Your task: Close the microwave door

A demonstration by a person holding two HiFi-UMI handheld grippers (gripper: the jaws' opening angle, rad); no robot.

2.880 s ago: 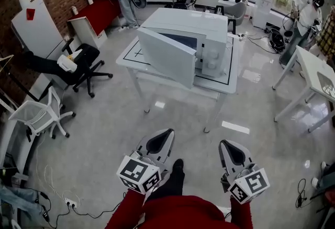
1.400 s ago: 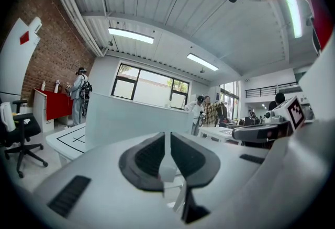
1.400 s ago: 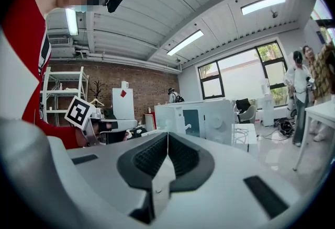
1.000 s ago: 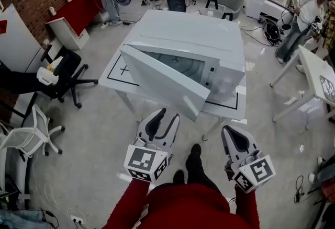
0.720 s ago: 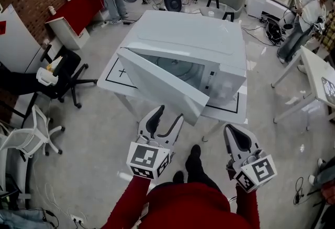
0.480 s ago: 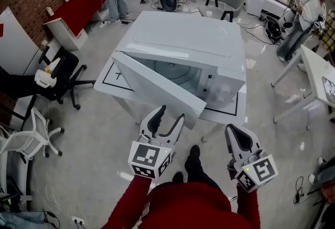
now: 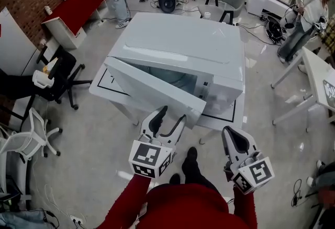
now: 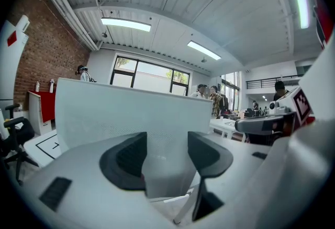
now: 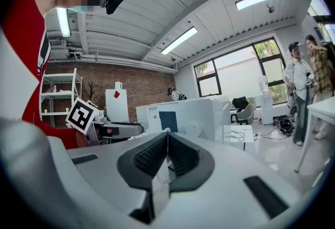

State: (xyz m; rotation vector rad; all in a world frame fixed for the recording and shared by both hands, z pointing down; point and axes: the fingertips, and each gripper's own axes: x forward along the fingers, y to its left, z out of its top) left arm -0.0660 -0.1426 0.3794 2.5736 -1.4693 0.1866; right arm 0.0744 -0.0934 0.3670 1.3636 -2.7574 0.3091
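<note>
The white microwave stands on a white table. Its door hangs open, swung out toward me from a hinge on the left. My left gripper is open, and its fingertips sit just in front of the door's lower free edge with nothing between them. In the left gripper view the door panel fills the space beyond the gripper. My right gripper is shut and empty, lower right of the door. In the right gripper view the shut gripper points at the microwave.
A black office chair and a white chair stand to the left. A red cabinet runs along the brick wall. Another white table is at the right. People stand at the back and the right. Cables lie on the floor.
Both grippers have moved closer to the microwave door. The left gripper's jaws have spread wider. The right gripper stays shut.
</note>
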